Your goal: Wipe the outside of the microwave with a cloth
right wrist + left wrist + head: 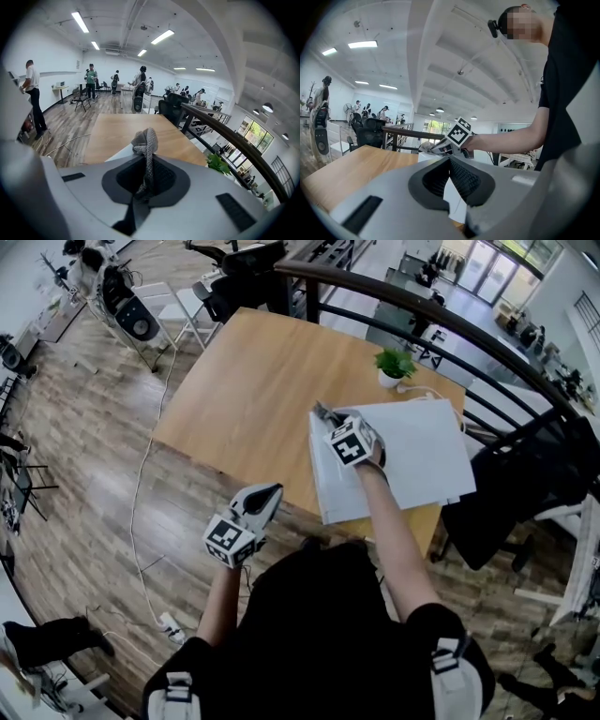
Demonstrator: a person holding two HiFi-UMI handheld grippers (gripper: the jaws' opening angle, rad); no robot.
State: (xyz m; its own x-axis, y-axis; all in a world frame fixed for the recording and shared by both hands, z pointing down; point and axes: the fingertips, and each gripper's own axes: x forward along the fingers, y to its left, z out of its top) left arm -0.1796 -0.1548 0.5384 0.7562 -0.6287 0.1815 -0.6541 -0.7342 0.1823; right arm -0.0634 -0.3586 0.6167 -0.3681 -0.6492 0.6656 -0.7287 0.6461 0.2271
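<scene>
Shows grey cloth clamped in right gripper jaws over white microwave; left gripper jaws together, well apart.

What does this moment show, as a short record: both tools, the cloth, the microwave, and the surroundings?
right tool: shut on the grey cloth, held over the top of the microwave
left tool: shut, nothing between its jaws, held off the table's near edge
microwave: white, on the wooden table, near its right end
cloth contact: cannot tell whether it touches the top
other: potted plant behind the microwave
</scene>
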